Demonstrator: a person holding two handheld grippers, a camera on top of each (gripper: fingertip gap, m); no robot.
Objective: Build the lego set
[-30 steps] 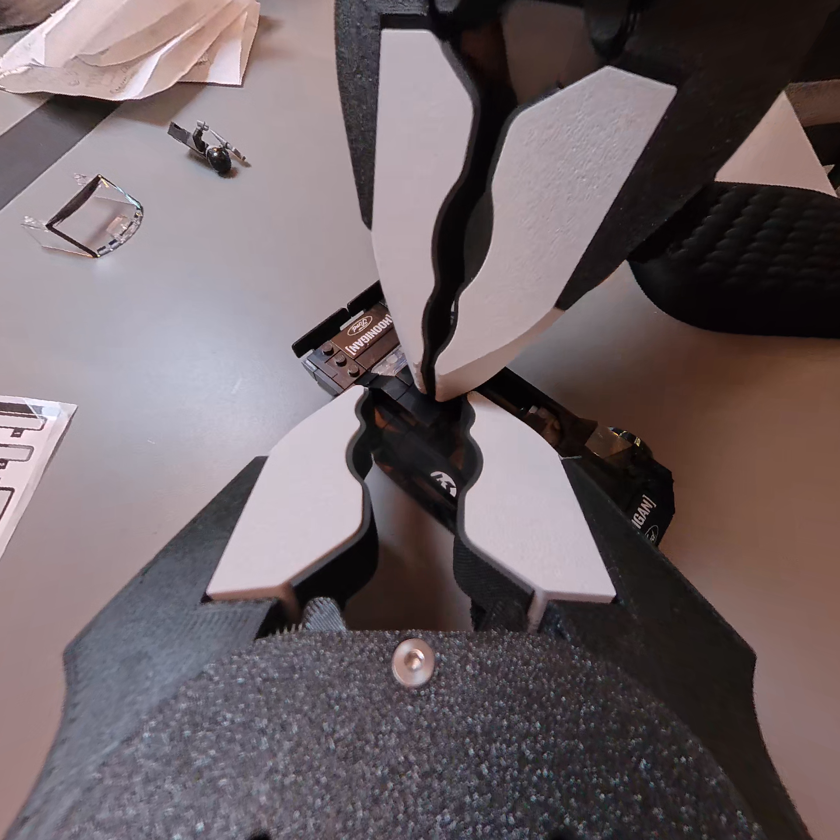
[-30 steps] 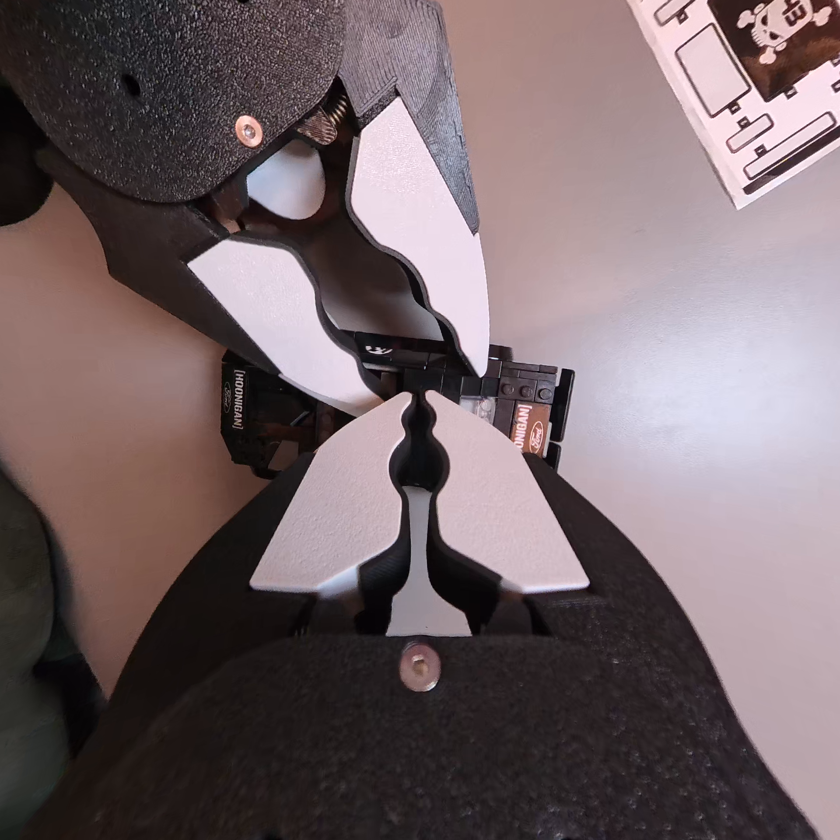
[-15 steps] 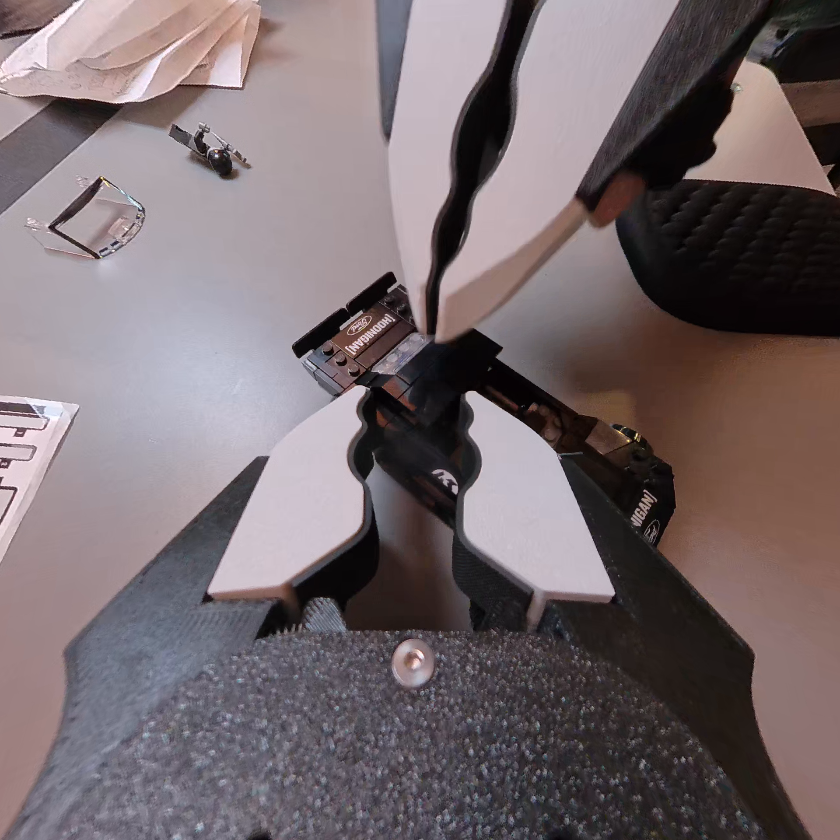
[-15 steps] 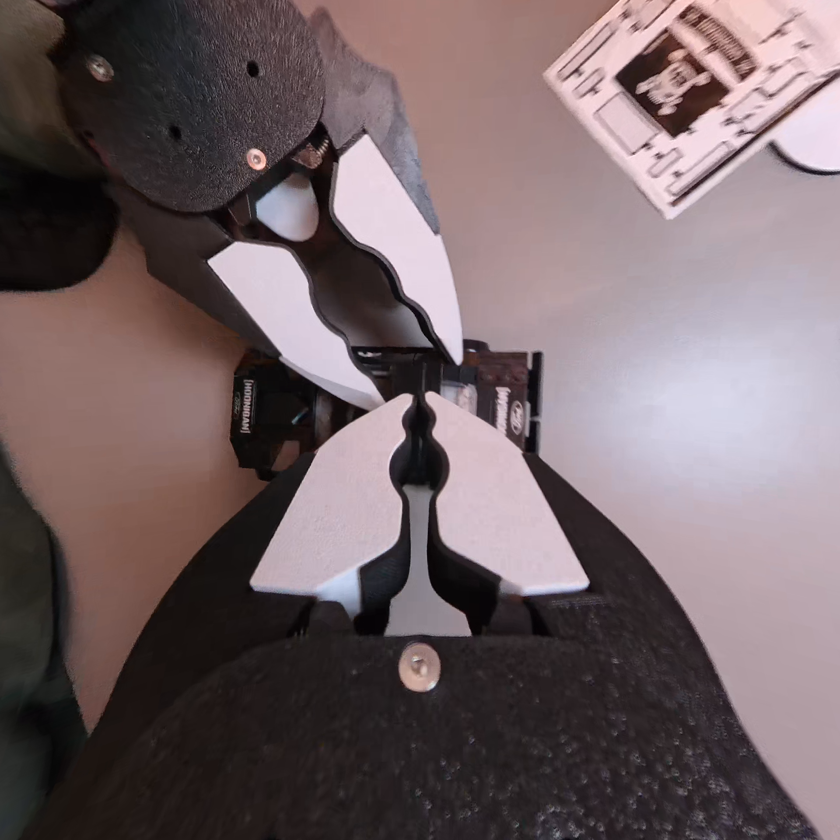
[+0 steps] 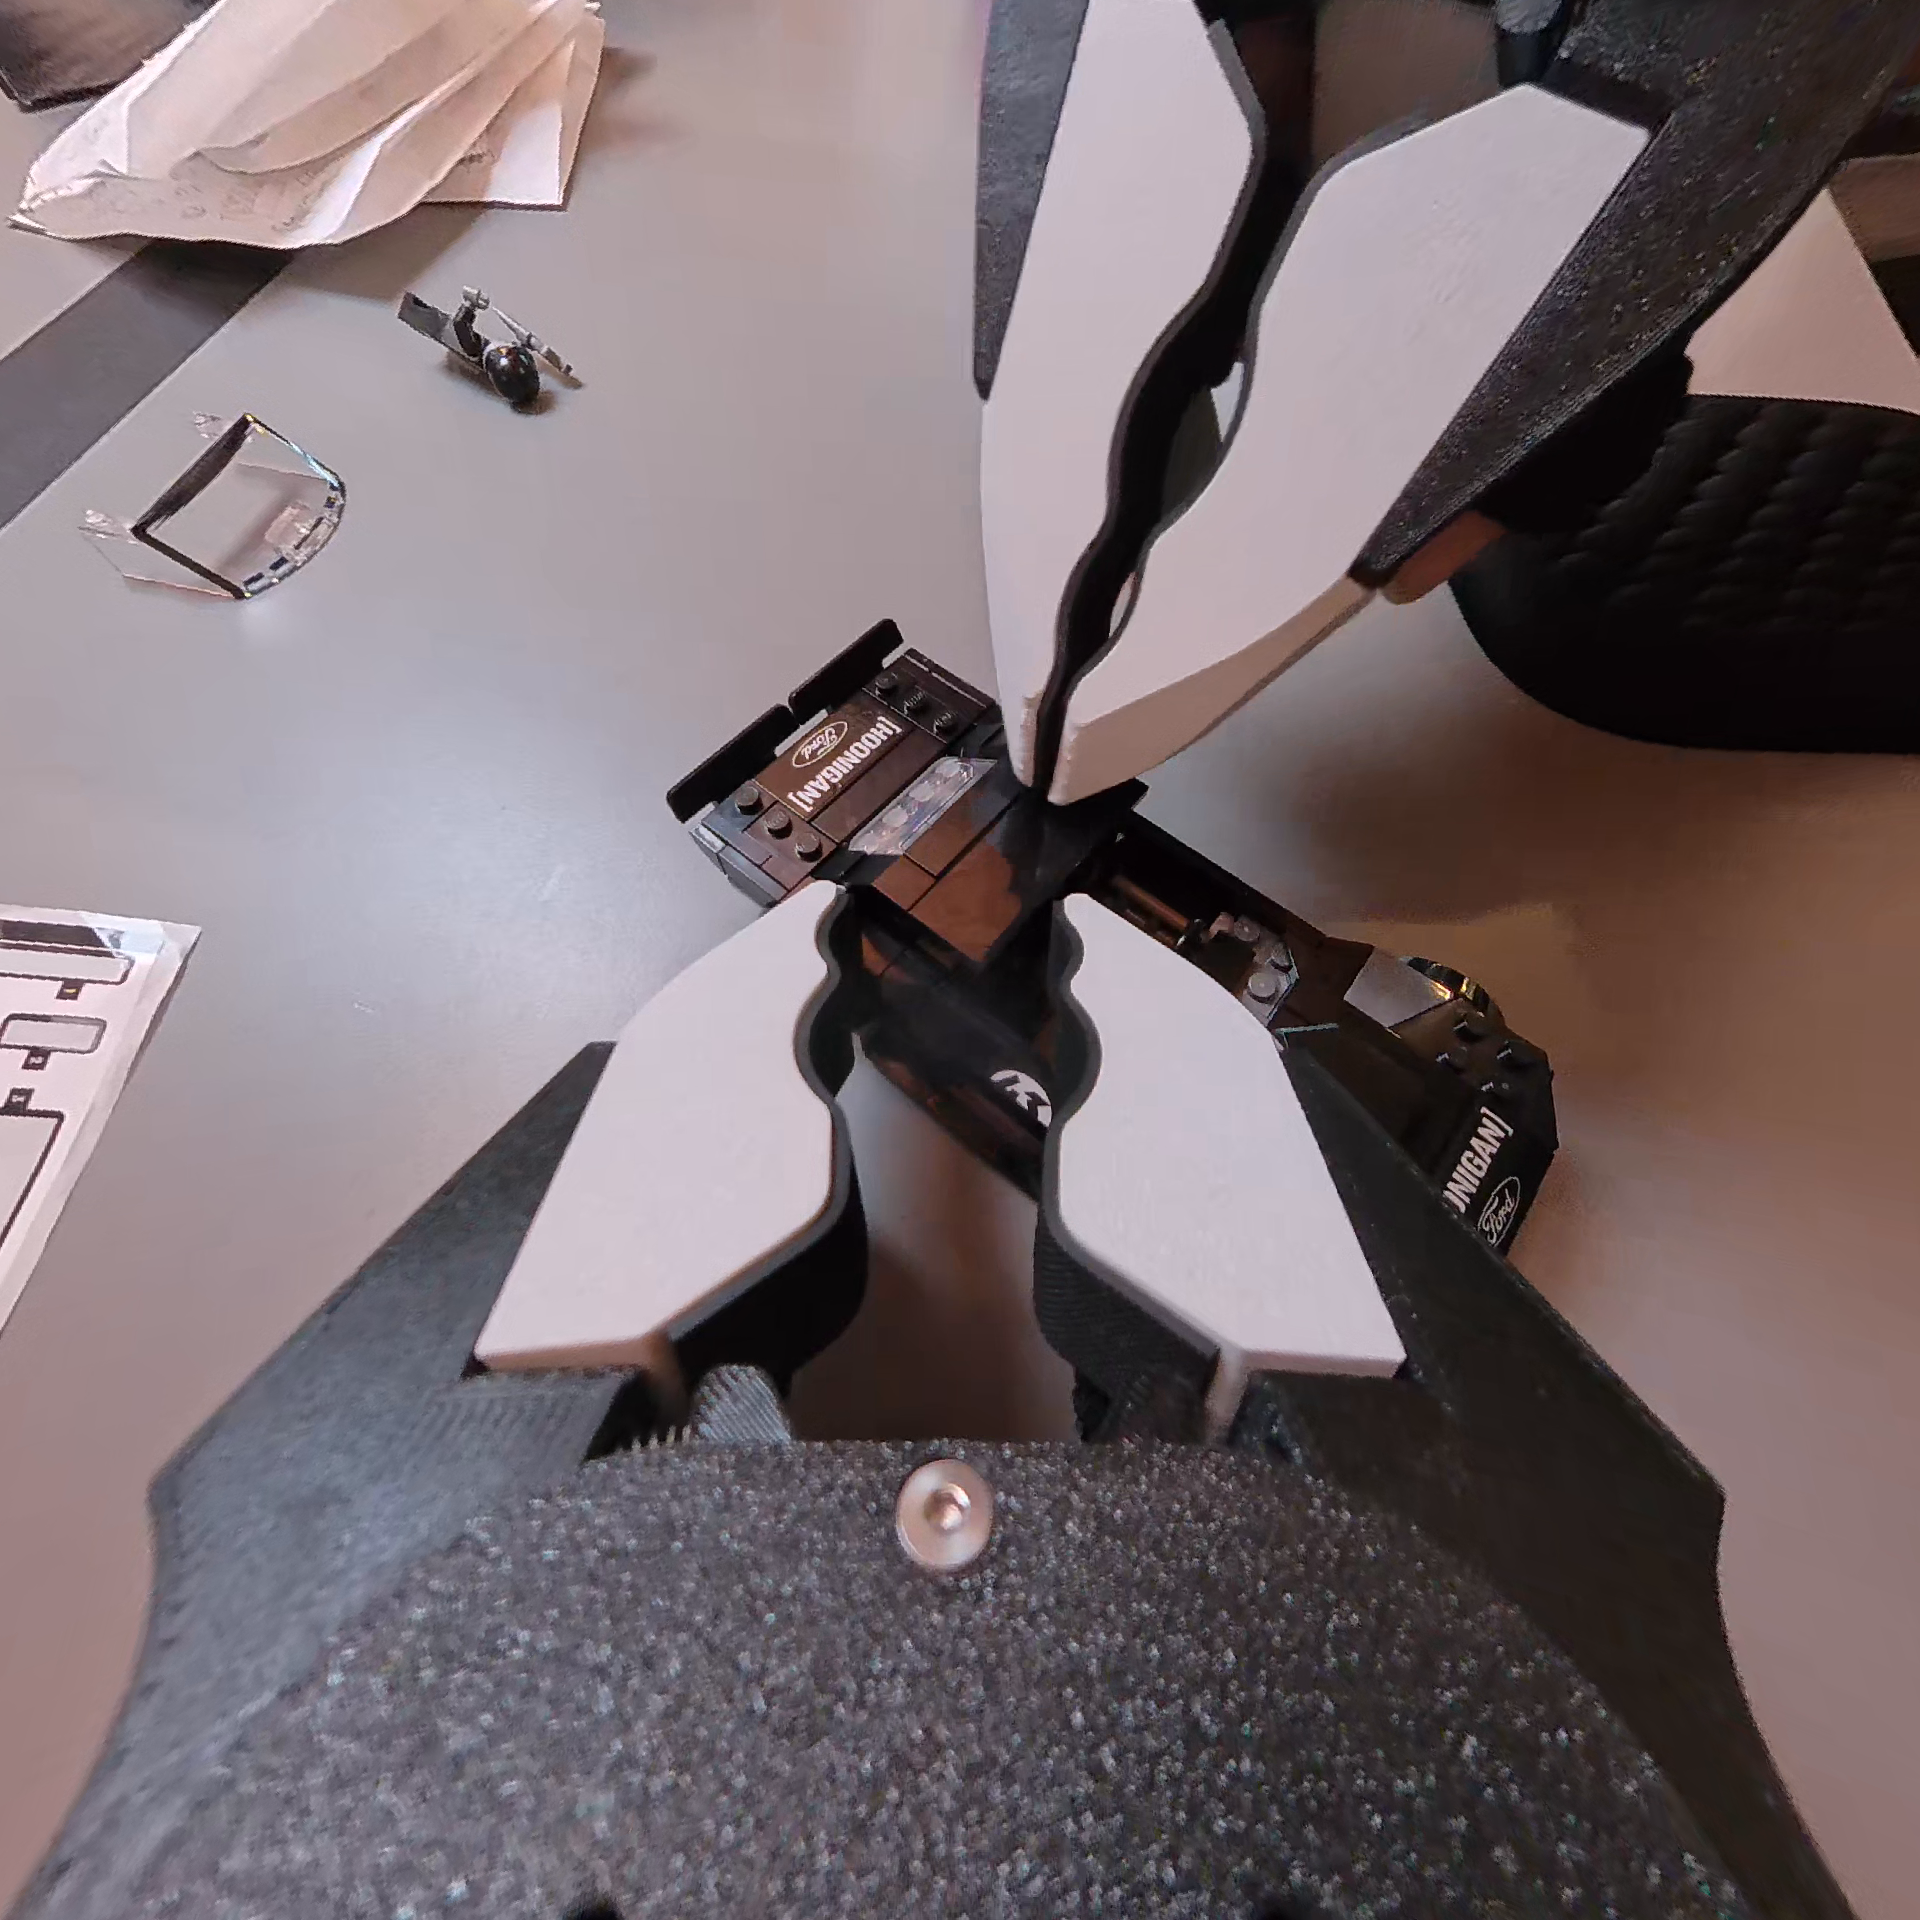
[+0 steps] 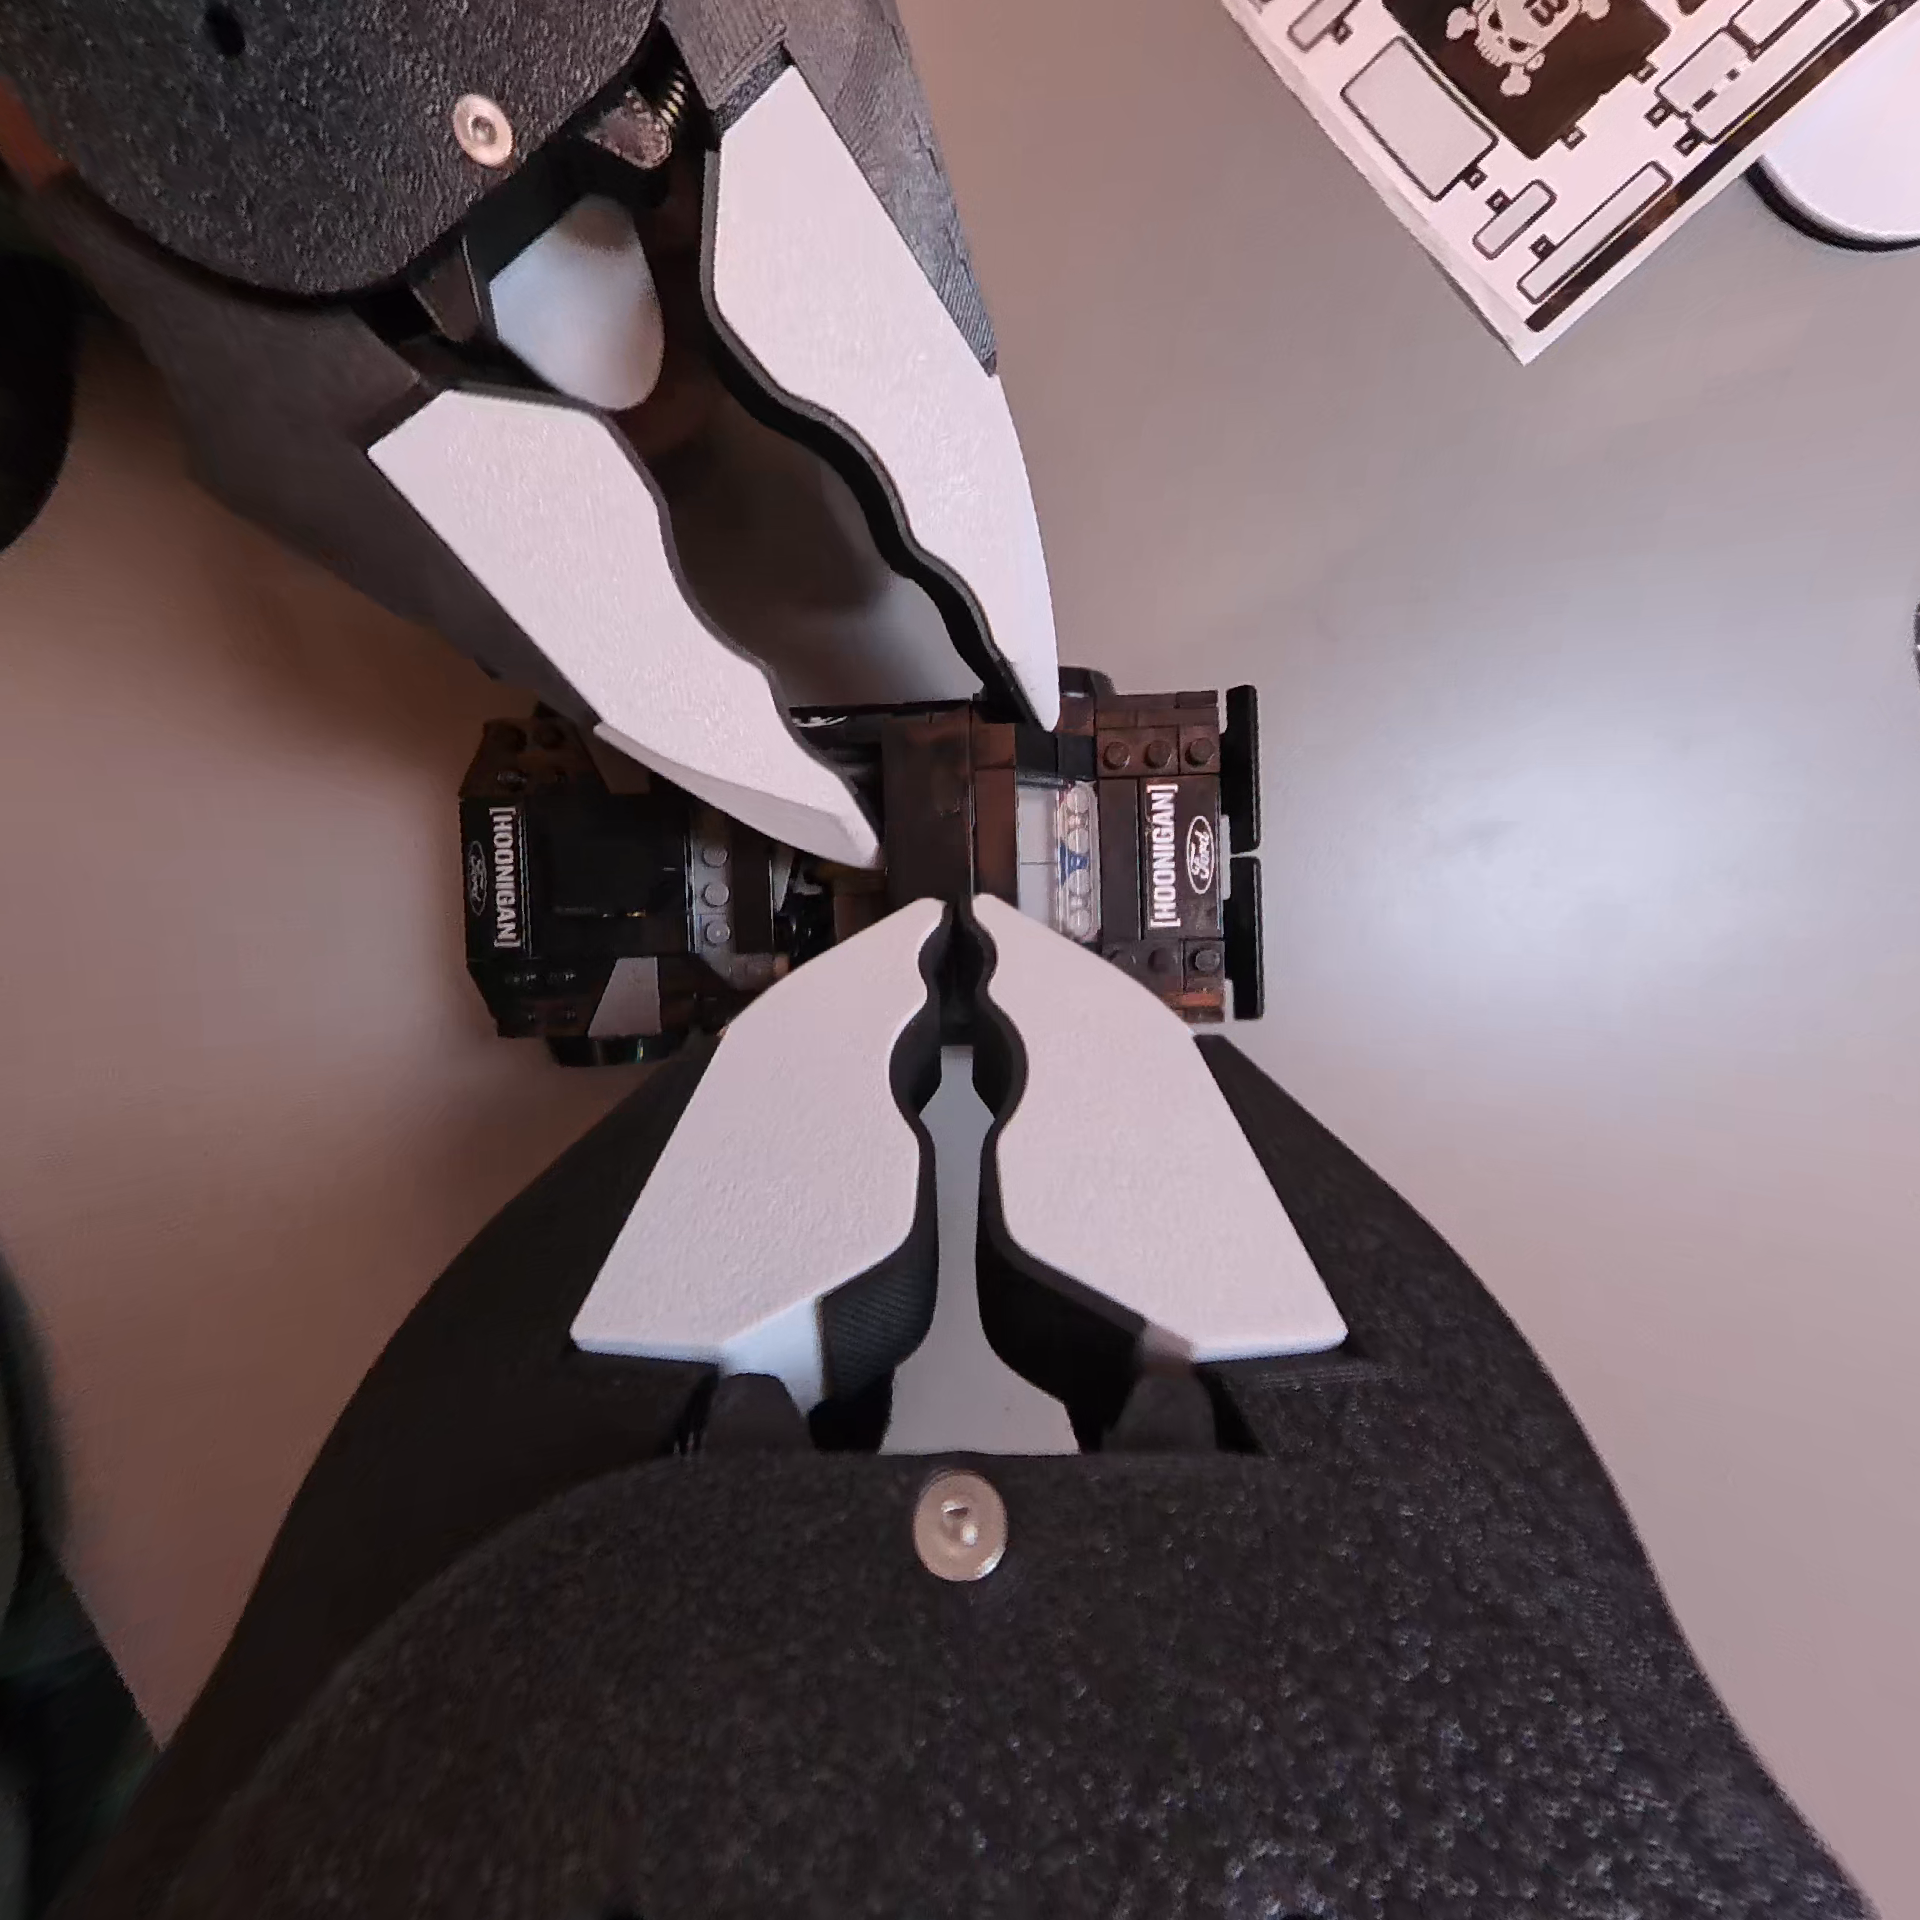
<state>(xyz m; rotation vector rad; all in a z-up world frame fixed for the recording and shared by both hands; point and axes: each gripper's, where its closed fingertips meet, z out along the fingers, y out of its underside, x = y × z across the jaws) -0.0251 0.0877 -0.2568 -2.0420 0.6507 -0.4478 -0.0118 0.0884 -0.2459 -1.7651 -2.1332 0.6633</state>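
**Right gripper comes back down on the roof piece as the car nears completion**

The black lego car [image 5: 1039, 935] sits on the grey table [image 5: 416, 779], pinched across its middle between the spread fingers of the left gripper [image 5: 951, 935], which braces the model from the side. Half a second ago the right gripper [image 5: 1044, 779] was lifted clear of the build; now its tips are back down, touching the far edge of the glossy black roof plate [image 5: 997, 883], the two white fingers pressed nearly together with only a thin dark slit between them. Whether anything small is caught in that slit cannot be told. From the right wrist view the same plate [image 6: 940, 821] lies just ahead of the tips, between the printed rear section and the cockpit. The return reads as a press to seat the plate, not a new pick-up. Left of the car, well apart from it, a clear windscreen piece [image 5: 234, 514], a small grey-and-black sub-assembly [image 5: 494, 348] and a sticker sheet [image 5: 62, 1049] lie unused, suggesting the build is well along but not finished
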